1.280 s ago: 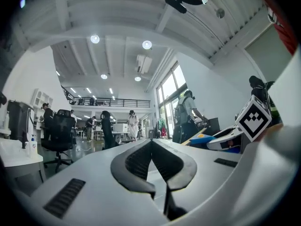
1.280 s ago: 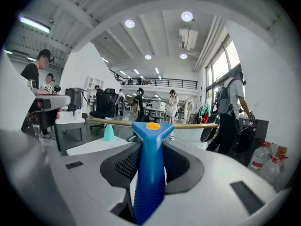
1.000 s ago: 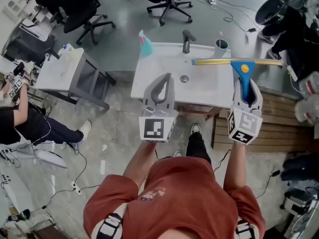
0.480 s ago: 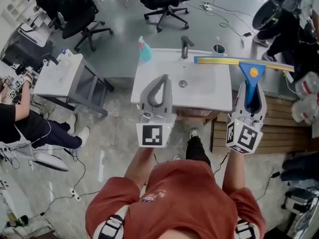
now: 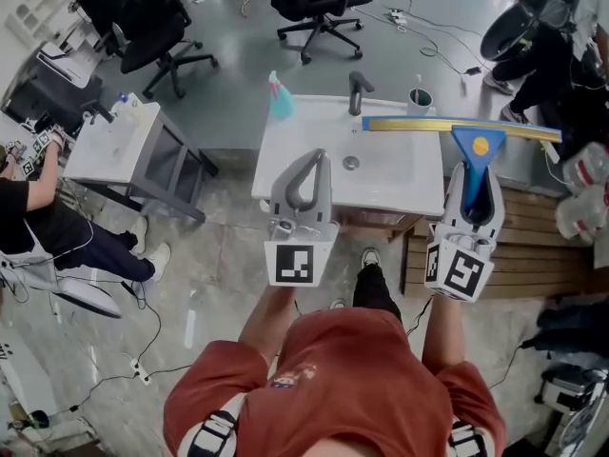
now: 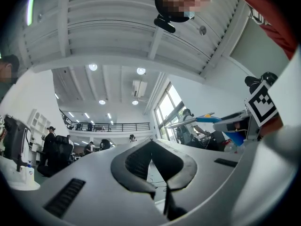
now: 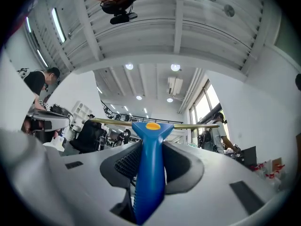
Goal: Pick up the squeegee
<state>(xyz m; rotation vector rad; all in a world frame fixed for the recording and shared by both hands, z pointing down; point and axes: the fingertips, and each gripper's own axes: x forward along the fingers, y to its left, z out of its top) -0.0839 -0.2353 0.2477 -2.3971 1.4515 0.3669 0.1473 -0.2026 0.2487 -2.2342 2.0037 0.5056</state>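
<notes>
Squeegee [image 5: 473, 143]: in the air over the right side of the white sink [image 5: 392, 168] in the head view, yellow blade crosswise.
Right gripper [image 5: 473, 187]: jaws clamped on its blue handle.
Left gripper [image 5: 309, 168]: jaws closed together, nothing between them.

- The white table [image 5: 392, 165] is bare in the middle, between the left tongs [image 5: 316, 156] and the right tongs [image 5: 473, 171].
- A spray bottle [image 5: 279, 98], a tap [image 5: 355, 90] and a cup [image 5: 420, 97] stand along its far edge.
- The long squeegee [image 5: 473, 145] bar stretches wide above the far right corner, near the cup.
</notes>
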